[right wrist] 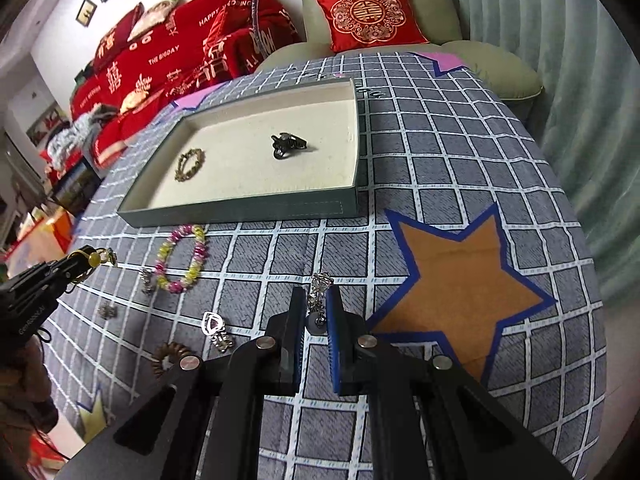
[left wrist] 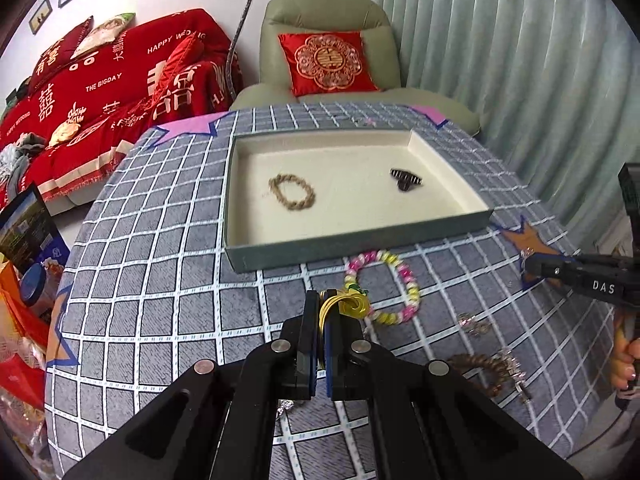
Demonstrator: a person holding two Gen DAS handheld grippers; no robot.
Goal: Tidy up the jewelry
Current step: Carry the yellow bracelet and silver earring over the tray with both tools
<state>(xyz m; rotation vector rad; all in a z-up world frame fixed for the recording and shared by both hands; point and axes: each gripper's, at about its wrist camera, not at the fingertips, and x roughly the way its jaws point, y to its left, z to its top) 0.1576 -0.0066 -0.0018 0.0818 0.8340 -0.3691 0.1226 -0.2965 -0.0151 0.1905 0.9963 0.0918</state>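
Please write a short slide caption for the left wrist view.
Left gripper holds a yellow bracelet before the tray.

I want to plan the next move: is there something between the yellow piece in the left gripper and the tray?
Only the pink-and-yellow bead bracelet lies on the cloth between the left gripper, shut on the yellow piece, and the tray; the tray's low near wall must also be cleared.

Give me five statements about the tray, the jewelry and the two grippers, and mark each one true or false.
1. The tray holds two pieces. True.
2. The left gripper is open and empty. False: it is shut on a yellow bracelet.
3. The pink and yellow bead bracelet lies inside the tray. False: it lies on the cloth in front of it.
4. The right gripper pinches a silver chain. True.
5. The tray's lining is red. False: it is cream.
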